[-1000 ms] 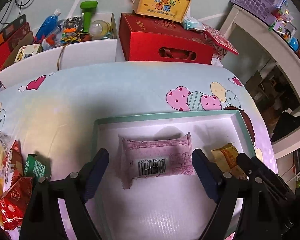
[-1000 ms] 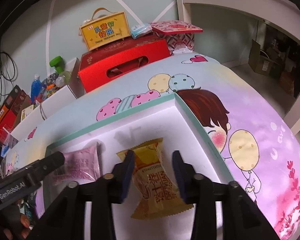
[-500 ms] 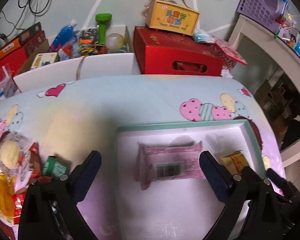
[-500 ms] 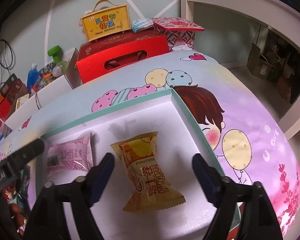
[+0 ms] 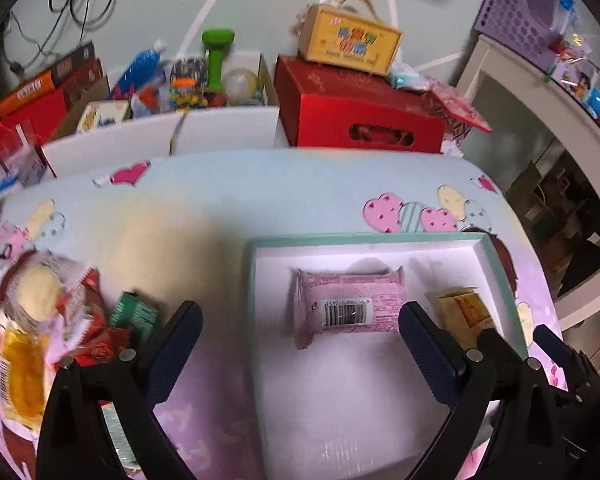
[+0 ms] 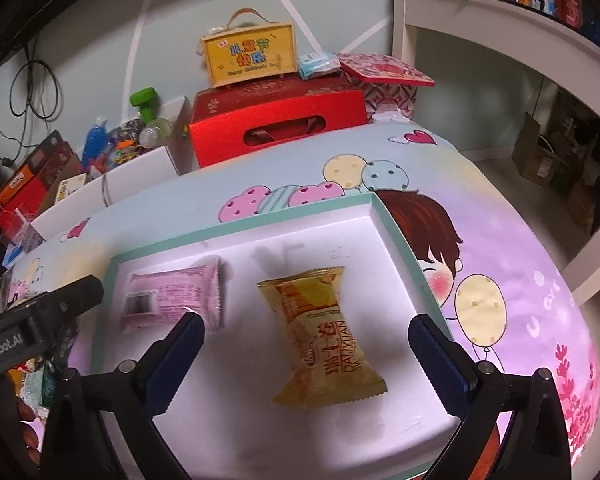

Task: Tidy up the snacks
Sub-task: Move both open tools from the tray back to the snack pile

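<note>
A shallow white tray with a teal rim (image 5: 256, 280) (image 6: 396, 236) lies on the cartoon tablecloth. In it lie a pink snack packet (image 5: 348, 304) (image 6: 172, 296) and a yellow snack packet (image 6: 324, 336) (image 5: 464, 312). My left gripper (image 5: 300, 340) is open and empty, raised above the tray's left edge, with the pink packet between and beyond its fingers. My right gripper (image 6: 306, 352) is open and empty, above the yellow packet. A pile of loose snacks (image 5: 52, 320) lies on the cloth left of the tray.
A red gift box (image 5: 360, 116) (image 6: 276, 128) with a yellow carry box (image 5: 352, 40) on top stands behind the table. White bins of clutter (image 5: 160, 92) stand at the back left. A white shelf unit (image 6: 500, 40) stands at the right.
My right gripper opened and let go of the yellow packet, then pulled back. My left gripper drew back and shifted left off the pink packet; the snack pile came into view.
</note>
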